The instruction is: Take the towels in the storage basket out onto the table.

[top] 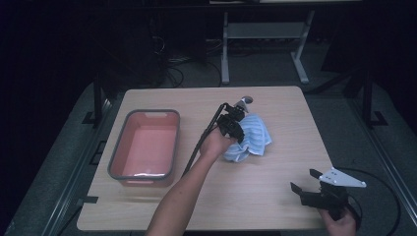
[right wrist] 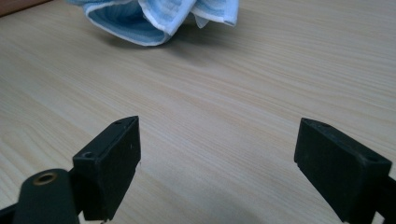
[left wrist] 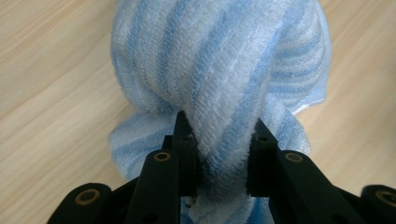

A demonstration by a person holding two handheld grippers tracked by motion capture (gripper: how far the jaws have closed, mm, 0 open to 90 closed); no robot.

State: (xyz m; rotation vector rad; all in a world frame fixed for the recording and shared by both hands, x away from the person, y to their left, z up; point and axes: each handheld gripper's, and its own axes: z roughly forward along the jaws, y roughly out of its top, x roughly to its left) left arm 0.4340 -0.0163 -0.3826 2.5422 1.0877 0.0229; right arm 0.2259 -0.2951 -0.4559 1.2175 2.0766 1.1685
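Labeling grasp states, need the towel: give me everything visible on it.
The towel is light blue terry cloth with white stripes, soft and bunched into a crumpled wad. It sits mid-table on the wooden tabletop, right of the pink tub. The left tool is shut on a thick fold of it; loose hemmed edges droop toward the table.

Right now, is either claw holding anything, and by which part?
The left claw pinches the blue striped towel by a bunched fold. The right claw is open and holds nothing.

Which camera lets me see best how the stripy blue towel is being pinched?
The left gripper view: the blue-and-white striped terry towel bunches between the left gripper and its jaws. The high view shows it small; the right gripper view shows its edge.
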